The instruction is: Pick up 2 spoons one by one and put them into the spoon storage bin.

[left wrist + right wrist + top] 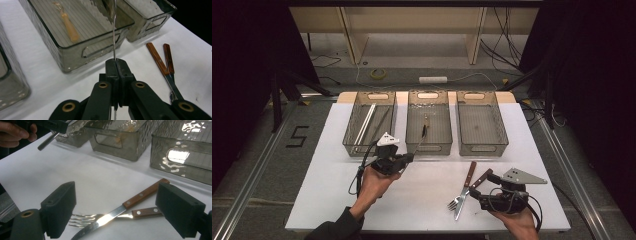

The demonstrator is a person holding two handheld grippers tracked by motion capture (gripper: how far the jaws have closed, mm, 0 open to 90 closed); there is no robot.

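Note:
My left gripper (411,157) is shut on a thin metal utensil (421,137), seen edge-on in the left gripper view (114,37). It points up over the near rim of the middle clear bin (428,146). A small wooden-handled utensil (68,25) lies inside that bin. My right gripper (481,185) hovers open at the table's front right. Between its wide-apart jaws, a wooden-handled knife (130,202) lies crossed over a wooden-handled fork (100,216) on the white table (337,200). The left gripper (53,125) also shows at the top left of the right gripper view.
Three clear bins stand in a row at the back of the table: the left bin (349,145) holds long thin sticks, and the right bin (499,147) stands behind the knife and fork. Cables and a tape roll (378,73) lie on the floor beyond.

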